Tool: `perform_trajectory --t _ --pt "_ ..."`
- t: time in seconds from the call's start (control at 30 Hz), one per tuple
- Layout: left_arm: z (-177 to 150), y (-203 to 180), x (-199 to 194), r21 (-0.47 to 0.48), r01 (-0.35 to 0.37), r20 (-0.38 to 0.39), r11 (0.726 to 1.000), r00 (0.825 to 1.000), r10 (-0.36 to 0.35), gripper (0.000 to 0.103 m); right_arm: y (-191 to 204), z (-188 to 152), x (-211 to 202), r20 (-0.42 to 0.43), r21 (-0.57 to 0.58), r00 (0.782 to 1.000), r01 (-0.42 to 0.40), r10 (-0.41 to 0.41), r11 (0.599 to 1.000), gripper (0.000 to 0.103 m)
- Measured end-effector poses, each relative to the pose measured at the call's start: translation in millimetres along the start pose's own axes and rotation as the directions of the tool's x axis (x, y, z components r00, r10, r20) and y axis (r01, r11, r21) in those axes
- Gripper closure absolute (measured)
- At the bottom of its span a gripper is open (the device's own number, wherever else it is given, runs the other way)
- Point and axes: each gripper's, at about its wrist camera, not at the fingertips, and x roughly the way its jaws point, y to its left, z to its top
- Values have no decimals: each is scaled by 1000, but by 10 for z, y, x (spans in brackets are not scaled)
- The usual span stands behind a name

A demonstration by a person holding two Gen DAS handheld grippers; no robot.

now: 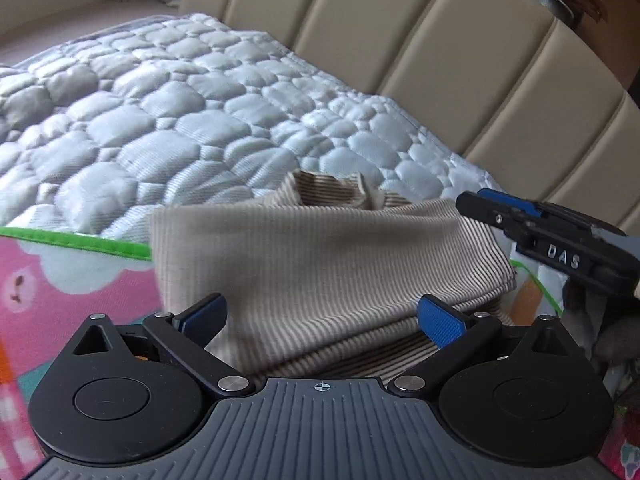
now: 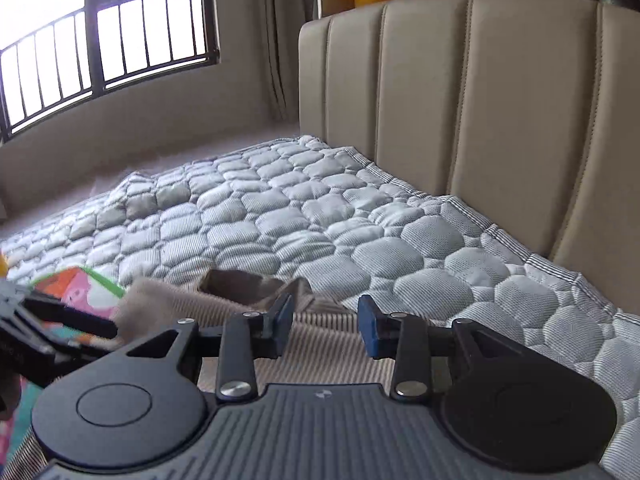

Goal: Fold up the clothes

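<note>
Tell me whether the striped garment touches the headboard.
Apart. The right wrist view shows bare quilted mattress lying between the striped garment and the headboard.

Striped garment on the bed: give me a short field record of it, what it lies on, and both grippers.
garment: beige striped garment, folded in layers, neckline away from the cameras
lies on: pink cartoon mat with green edging, over the grey quilted mattress
left gripper: fingers apart over the garment's near edge, gripping nothing
right gripper: fingers apart above the garment, gripping nothing
behind: beige padded headboard
</note>
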Motion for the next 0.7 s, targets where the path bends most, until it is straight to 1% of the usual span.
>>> perform_trajectory --t 0.07,0.17,0.27,0.33,0.37,0.4,0.5,0.57,0.6,0.67,0.7 --pt "11 138 -150 -15 -49 18 999 999 49 0 6 105 249 -38 50 999 -15 17 999 68" --pt "-7 347 -352 -47 -92 20 995 995 93 0 76 154 605 -65 46 998 12 -9 999 68" --pt "-117 527 -512 -71 -117 -1 991 993 117 0 205 203 916 -96 -25 995 32 -35 999 68" --pt "-209 628 -592 -85 -132 -21 988 991 131 0 252 191 1137 -170 -90 981 79 -93 993 68" --pt "-251 665 -627 -88 -136 -27 987 991 134 0 248 161 1188 -193 -101 976 87 -105 991 70" --pt "-292 700 -662 -91 -140 -32 986 990 137 0 229 120 1205 -206 -100 973 86 -105 991 80" --pt "-331 765 -729 -100 -144 -30 984 989 142 0 240 50 1024 -162 -123 984 57 -77 991 95" --pt "-319 798 -735 -120 -144 -28 982 990 142 0 292 82 754 -98 -140 994 39 -53 989 96" --pt "-307 814 -736 -144 -133 -28 981 991 130 0 315 114 572 -67 -141 997 19 -29 990 97" --pt "-281 845 -739 -192 -110 -27 975 994 107 0 357 168 177 -17 -134 999 -35 33 990 97" --pt "-254 844 -745 -214 -87 -18 973 996 86 0 379 155 -21 -7 -136 998 -63 63 989 97"
